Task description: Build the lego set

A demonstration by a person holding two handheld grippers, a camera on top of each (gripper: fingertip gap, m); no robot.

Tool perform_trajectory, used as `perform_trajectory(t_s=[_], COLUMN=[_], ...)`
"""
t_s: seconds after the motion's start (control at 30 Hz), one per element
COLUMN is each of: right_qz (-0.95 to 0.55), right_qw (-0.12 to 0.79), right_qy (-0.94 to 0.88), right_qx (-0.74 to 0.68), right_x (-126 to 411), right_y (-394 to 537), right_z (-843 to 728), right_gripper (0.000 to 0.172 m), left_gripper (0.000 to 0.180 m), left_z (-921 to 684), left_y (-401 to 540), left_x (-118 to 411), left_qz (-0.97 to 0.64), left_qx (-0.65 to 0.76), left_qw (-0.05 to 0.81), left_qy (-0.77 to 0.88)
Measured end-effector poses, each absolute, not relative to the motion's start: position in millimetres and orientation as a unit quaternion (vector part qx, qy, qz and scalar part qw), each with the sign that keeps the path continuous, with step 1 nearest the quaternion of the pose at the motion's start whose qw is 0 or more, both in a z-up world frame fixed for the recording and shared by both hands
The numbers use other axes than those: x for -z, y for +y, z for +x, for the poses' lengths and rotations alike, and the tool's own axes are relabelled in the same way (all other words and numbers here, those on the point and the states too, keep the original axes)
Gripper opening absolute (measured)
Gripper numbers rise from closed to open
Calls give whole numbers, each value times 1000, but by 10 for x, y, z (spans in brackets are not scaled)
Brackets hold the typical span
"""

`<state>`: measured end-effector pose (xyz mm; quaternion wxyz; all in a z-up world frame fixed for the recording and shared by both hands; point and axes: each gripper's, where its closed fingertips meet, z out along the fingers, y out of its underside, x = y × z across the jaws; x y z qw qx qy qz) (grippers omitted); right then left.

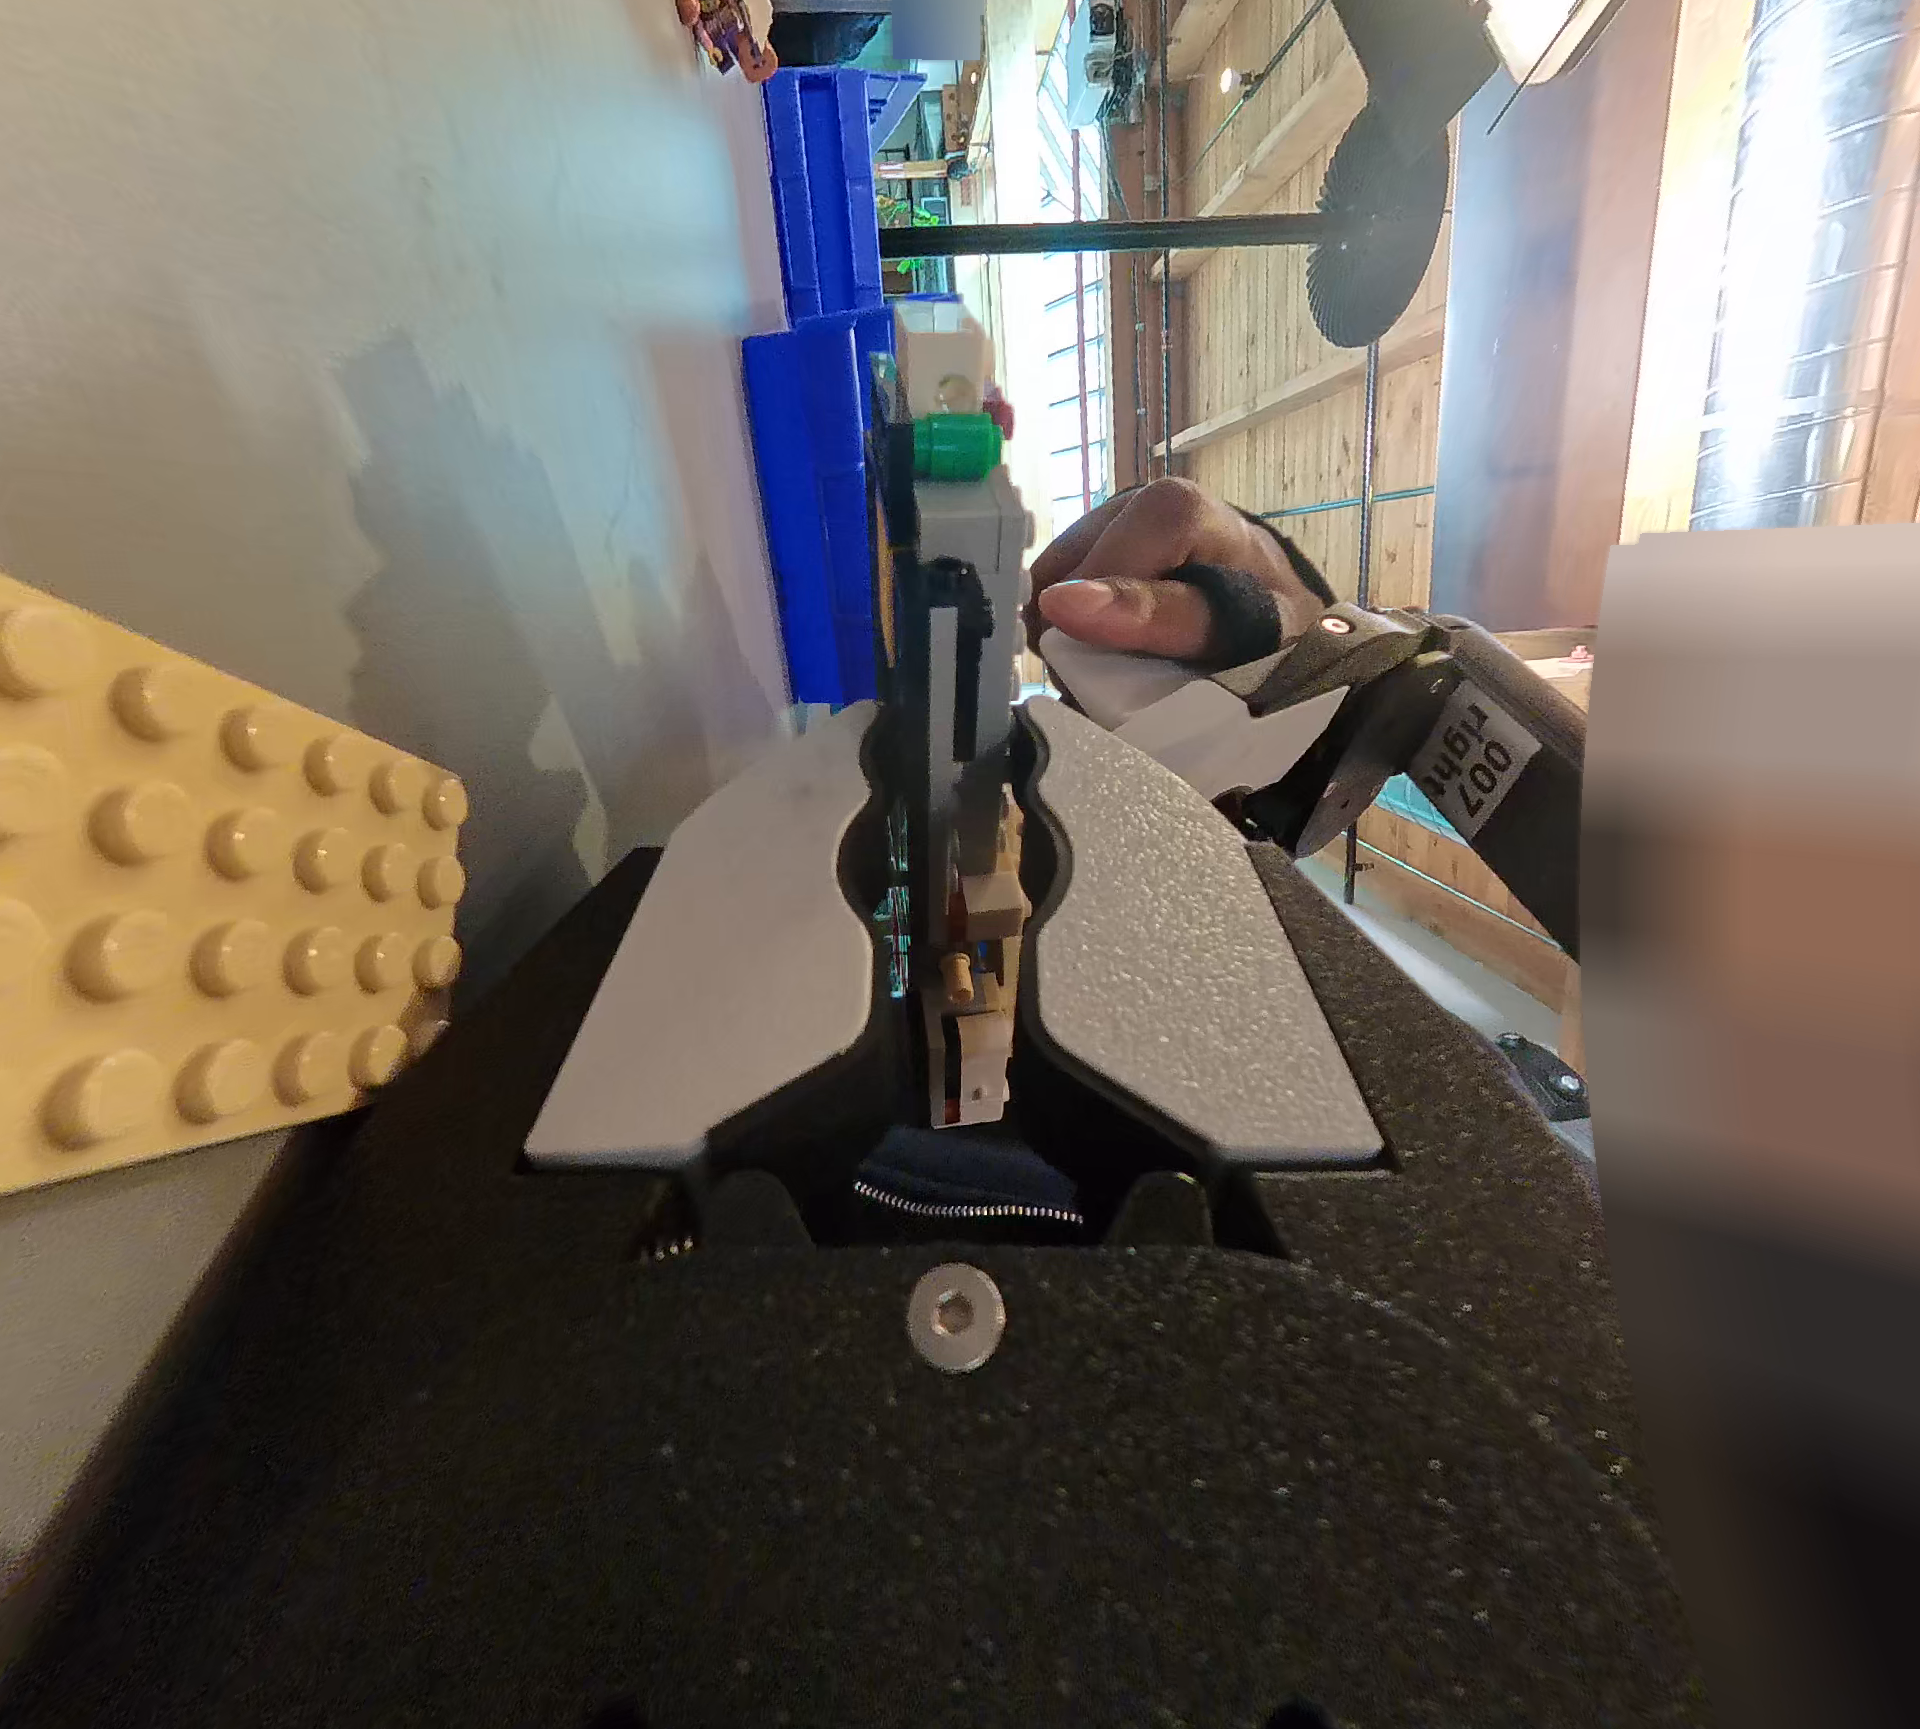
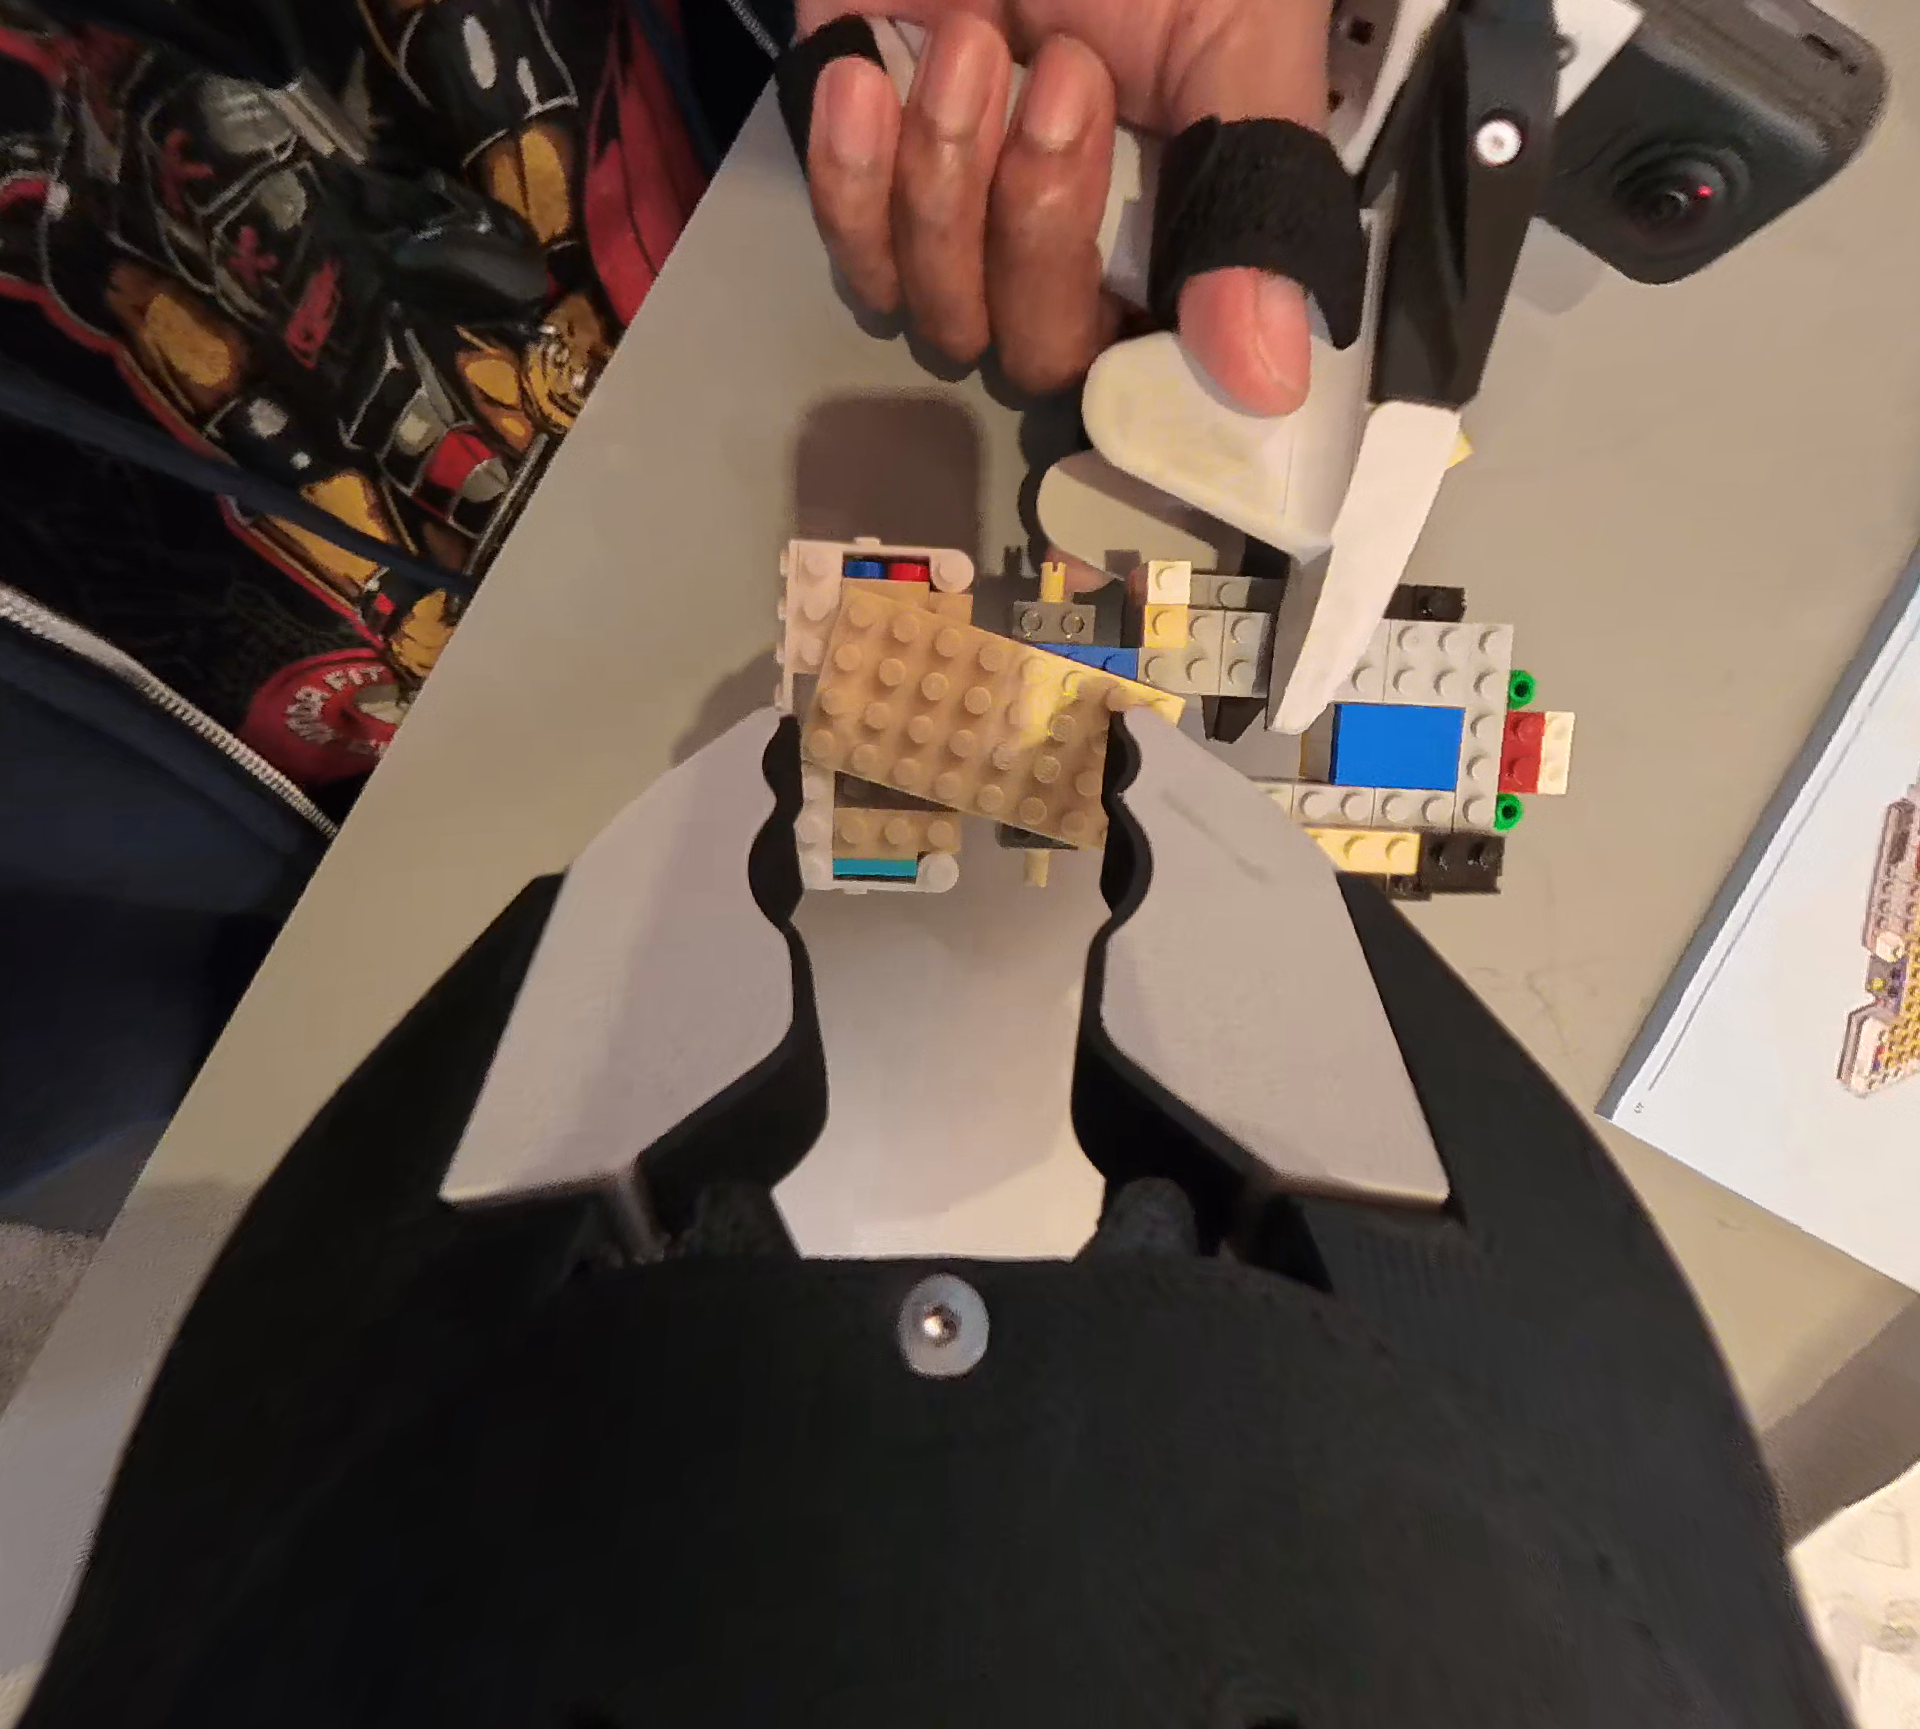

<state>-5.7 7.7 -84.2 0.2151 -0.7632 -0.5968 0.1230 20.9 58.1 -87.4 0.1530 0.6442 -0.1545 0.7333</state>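
Left wrist view | grey table [image 1: 312, 225] | blue bins [image 1: 821, 204] | wood-panelled wall [image 1: 1278, 370]

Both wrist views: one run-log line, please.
left gripper: clamped on brick model | right gripper: straddles tan plate, contact unclear | plate tilted atop model

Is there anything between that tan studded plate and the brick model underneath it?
Nothing visible does. The tan plate lies tilted right over the brick model, between the right gripper fingers; the left gripper clamps the model farther along.
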Motion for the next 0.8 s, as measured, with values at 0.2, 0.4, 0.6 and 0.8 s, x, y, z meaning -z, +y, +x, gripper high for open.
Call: perform_trajectory(t_s=[0.2, 0.4, 0.6, 0.8], right_qz=[-731, -709, -716, -792], right_qw=[181, 163, 182, 279], right_qy=[-645, -676, -663, -523], right_qx=[-129, -113, -123, -144], right_x=[857, 873, 839, 747], right_y=[46, 41, -9, 43], right_z=[-87, -60, -57, 3], right_gripper=[57, 57, 57, 60], left_gripper=[20, 20, 20, 20], left_z=[210, 203, 201, 196], left_y=[536, 540, 564, 618], left_x=[876, 876, 873, 869], left_qz=[643, 643, 643, 643], left_qx=[-730, -730, -733, -737], left_qw=[159, 157, 154, 146], left_qy=[-167, -168, -162, -149])
